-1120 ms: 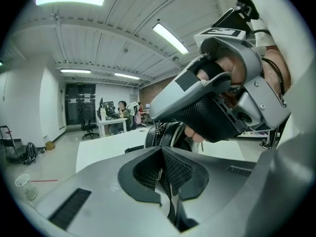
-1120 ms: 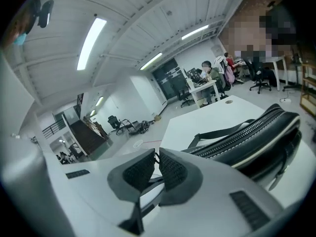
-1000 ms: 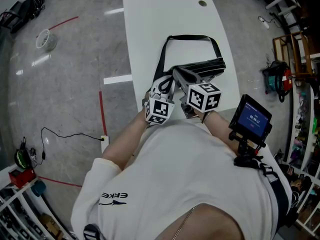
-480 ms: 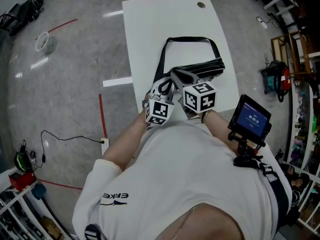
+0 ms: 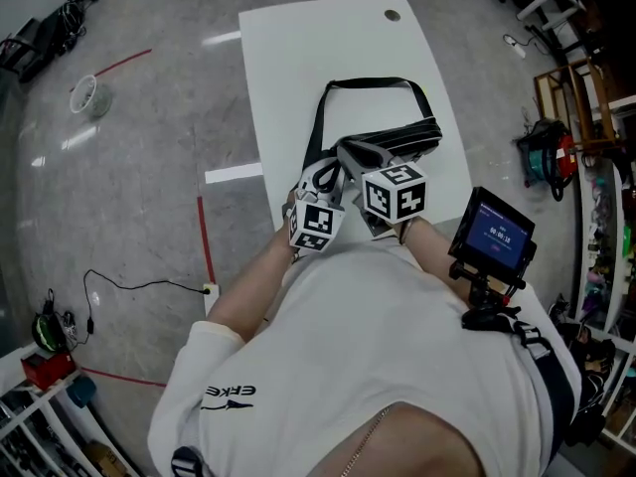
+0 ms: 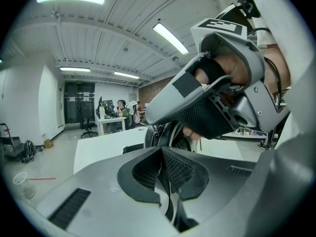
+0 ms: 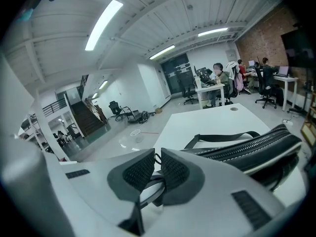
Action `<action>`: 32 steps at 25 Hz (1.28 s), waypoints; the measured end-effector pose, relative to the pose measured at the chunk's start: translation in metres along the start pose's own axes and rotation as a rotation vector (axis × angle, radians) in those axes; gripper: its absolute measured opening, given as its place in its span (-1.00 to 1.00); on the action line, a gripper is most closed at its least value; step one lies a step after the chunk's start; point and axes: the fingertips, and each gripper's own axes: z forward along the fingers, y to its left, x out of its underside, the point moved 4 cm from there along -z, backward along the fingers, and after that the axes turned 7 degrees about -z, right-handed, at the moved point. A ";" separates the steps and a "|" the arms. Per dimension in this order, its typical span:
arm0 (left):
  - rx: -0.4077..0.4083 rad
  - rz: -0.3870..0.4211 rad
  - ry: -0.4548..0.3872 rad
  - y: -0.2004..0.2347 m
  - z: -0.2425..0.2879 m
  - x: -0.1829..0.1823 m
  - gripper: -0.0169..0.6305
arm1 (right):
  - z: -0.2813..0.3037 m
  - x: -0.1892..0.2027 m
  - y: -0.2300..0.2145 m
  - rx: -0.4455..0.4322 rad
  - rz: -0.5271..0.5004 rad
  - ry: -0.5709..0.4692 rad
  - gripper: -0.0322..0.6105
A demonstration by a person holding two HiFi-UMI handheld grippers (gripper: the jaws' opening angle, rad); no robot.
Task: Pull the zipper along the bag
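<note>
While the black fabric shoulder bag (image 5: 397, 142) lay at the near edge of the white worktop (image 5: 298, 68), the left claw (image 6: 162, 157) was clamped on its thin black strip (image 6: 169, 196) and the right claw (image 7: 157, 154) on its small zipper pull (image 7: 158, 160).

The right claw (image 7: 157, 168) hides the bag's (image 5: 402, 139) near end. What its closed jaws catch is too small to tell.
</note>
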 end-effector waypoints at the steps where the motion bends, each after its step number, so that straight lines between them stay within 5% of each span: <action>1: -0.002 -0.008 0.006 0.001 0.000 0.001 -0.94 | 0.001 -0.001 -0.001 -0.002 0.002 -0.003 -0.83; 16: -0.104 -0.085 0.007 0.005 -0.012 0.017 -0.94 | -0.008 0.009 0.005 -0.071 -0.036 -0.041 -0.57; 21: -0.205 -0.099 -0.030 0.000 -0.057 0.010 -0.94 | -0.030 0.023 0.035 -0.102 -0.059 -0.053 -0.57; 32: -0.362 -0.127 -0.130 -0.053 -0.062 -0.037 -0.94 | -0.101 0.044 -0.002 -0.084 -0.105 -0.115 -0.57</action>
